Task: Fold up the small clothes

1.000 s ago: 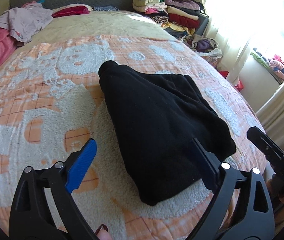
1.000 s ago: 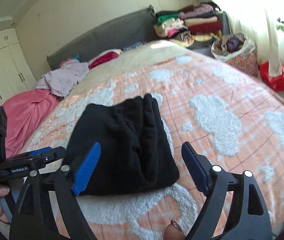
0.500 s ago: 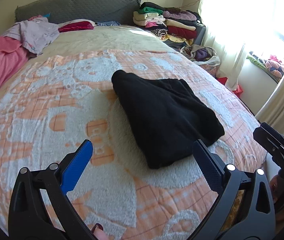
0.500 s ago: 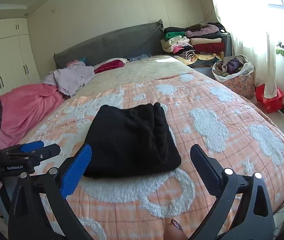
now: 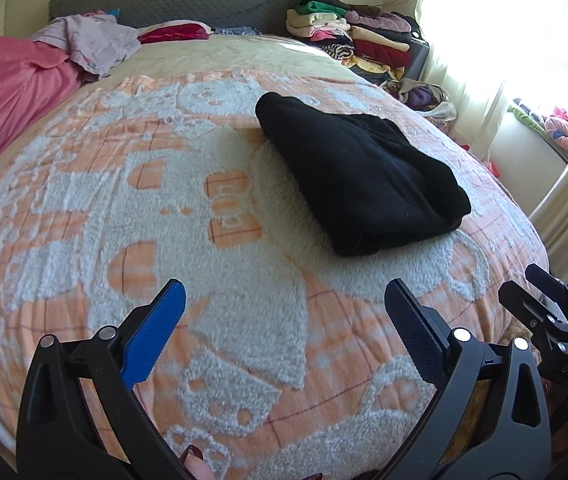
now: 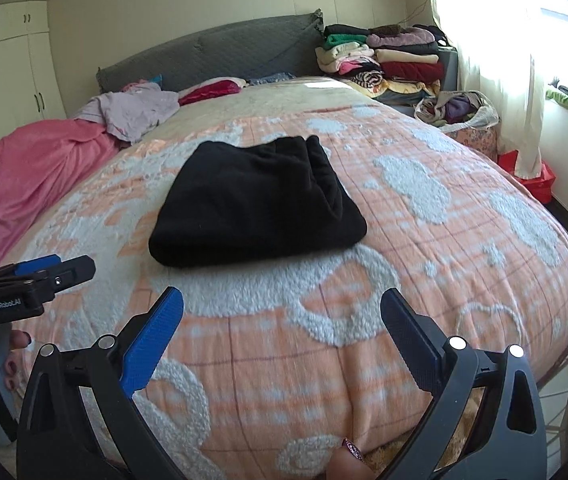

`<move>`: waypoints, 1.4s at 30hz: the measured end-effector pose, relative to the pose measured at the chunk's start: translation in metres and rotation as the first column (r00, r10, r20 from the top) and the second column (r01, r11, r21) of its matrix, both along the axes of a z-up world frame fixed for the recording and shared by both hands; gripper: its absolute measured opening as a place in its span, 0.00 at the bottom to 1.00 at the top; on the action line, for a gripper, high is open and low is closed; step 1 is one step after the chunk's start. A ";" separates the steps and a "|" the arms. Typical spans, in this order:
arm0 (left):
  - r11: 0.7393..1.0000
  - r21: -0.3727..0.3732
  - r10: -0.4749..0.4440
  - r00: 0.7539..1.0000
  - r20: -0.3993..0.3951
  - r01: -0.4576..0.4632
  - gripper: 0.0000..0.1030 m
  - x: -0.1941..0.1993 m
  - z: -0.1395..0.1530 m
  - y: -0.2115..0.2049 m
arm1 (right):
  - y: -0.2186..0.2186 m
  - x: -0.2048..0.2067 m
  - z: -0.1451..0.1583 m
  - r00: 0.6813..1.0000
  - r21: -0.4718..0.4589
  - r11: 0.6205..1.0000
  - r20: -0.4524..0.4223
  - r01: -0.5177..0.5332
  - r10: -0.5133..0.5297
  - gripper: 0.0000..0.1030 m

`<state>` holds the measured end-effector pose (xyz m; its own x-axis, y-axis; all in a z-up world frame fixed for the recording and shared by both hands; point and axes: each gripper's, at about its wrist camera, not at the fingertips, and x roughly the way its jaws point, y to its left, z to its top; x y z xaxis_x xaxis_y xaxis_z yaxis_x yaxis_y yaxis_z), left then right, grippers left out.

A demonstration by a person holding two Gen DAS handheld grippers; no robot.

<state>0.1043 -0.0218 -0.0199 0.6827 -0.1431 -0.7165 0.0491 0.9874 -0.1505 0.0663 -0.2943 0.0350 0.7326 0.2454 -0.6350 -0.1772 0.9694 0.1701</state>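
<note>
A black garment (image 5: 360,180) lies folded into a thick rectangle on the orange-and-white blanket (image 5: 131,216), seen also in the right wrist view as the black garment (image 6: 255,204). My left gripper (image 5: 284,296) hangs open over the blanket's near part, well short of the garment, with nothing between its fingers. My right gripper (image 6: 281,304) is open too, above the bed's near edge, empty. Each gripper shows in the other's view: the right gripper (image 5: 556,320) at the right edge, the left gripper (image 6: 39,276) at the left, held by a hand (image 6: 15,356).
A pink blanket (image 6: 31,168) and a lilac garment (image 6: 135,110) lie at the bed's far left by the grey headboard (image 6: 219,50). Stacked folded clothes (image 6: 392,60) sit far right, with a bag of clothes (image 6: 460,110) and a red box (image 6: 532,174) on the floor by the curtain.
Both grippers have drawn back from the black garment toward the bed's near edge, so it now lies farther off and smaller. It has stayed folded in place.
</note>
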 end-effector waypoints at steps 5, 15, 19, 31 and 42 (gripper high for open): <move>1.000 0.007 0.005 1.000 0.001 -0.005 0.91 -0.009 -0.005 0.000 | 0.001 -0.005 -0.007 1.000 0.012 1.000 -0.010 0.003 -0.003 0.95; 1.000 -0.003 -0.001 1.000 0.017 0.001 0.91 -0.020 -0.002 -0.003 | -0.003 -0.014 -0.002 1.000 0.019 1.000 0.000 0.006 -0.006 0.95; 1.000 -0.005 0.000 1.000 0.017 0.000 0.91 -0.021 -0.001 -0.003 | -0.005 -0.016 -0.002 1.000 0.024 1.000 -0.002 0.010 -0.010 0.96; 1.000 0.008 0.008 1.000 0.014 -0.008 0.91 -0.024 0.001 -0.004 | -0.008 -0.019 0.001 1.000 0.034 0.999 0.000 0.025 -0.025 0.95; 1.000 0.018 0.017 1.000 0.008 -0.017 0.91 -0.023 0.001 -0.003 | -0.008 -0.019 0.002 1.000 0.035 0.999 0.002 0.024 -0.024 0.96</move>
<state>0.0813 -0.0253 -0.0188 0.6908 -0.1185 -0.7133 0.0335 0.9907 -0.1321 0.0476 -0.3023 0.0366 0.7402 0.2498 -0.6242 -0.1549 0.9668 0.2033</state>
